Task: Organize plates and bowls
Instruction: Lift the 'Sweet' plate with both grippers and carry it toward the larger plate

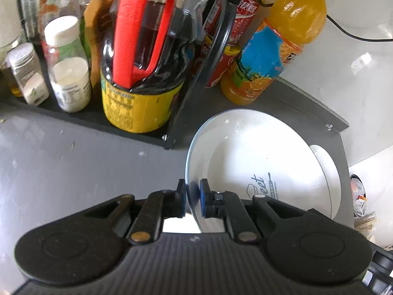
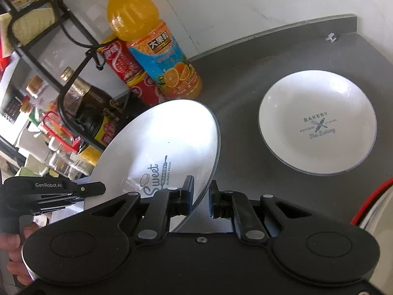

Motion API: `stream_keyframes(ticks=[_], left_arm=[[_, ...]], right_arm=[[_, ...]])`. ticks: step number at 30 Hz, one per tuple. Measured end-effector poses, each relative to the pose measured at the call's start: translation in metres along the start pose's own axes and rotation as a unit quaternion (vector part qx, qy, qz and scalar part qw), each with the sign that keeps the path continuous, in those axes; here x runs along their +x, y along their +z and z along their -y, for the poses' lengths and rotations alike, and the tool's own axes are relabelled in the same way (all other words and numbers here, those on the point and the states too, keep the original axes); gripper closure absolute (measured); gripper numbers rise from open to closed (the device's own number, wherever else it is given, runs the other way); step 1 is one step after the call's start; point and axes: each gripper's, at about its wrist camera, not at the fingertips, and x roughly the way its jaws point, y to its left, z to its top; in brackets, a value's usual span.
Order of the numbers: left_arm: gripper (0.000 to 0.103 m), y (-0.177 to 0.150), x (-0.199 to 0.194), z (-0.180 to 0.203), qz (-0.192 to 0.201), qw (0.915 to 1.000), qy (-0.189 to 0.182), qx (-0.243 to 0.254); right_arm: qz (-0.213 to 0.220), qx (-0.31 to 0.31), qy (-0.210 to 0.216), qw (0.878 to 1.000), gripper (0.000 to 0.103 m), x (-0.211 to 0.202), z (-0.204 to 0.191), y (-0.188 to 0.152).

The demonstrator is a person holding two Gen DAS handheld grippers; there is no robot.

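both grippers clamp one tilted sweet plate (image 2: 157, 145): left gripper (image 1: 192, 200), right gripper (image 2: 200, 196); bakery plate (image 2: 318, 123) ahead-right of the right one.

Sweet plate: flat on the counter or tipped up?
Tipped up. Both grippers, left and right, pinch the Sweet plate by its rim; it stands steeply on edge, while the Bakery plate lies flat on the counter.

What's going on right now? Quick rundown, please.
Left gripper and right gripper both clamped on the rim of the tilted Sweet plate. Bakery plate lies flat on counter. Juice bottle stands close behind the plate.
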Motion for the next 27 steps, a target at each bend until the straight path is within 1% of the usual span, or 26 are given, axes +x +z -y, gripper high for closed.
stream_keyframes(ticks=[7,14,27], left_arm=[[0.094,-0.023,-0.019,-0.008,0.007,0.9998,0.013,-0.016],[0.094,-0.047,-0.035,-0.023,0.012,0.9981,0.034,-0.051],[0.094,-0.087,-0.053,-0.052,0.022,0.9897,0.069,-0.123]], right_arm=[[-0.011,-0.024,0.022,0.999,0.092,-0.004,-0.005,-0.011],[-0.032,-0.065,0.046,0.996,0.091,-0.003,-0.016,-0.019],[-0.071,-0.135,0.074,0.986,0.091,0.006,-0.035,-0.029]])
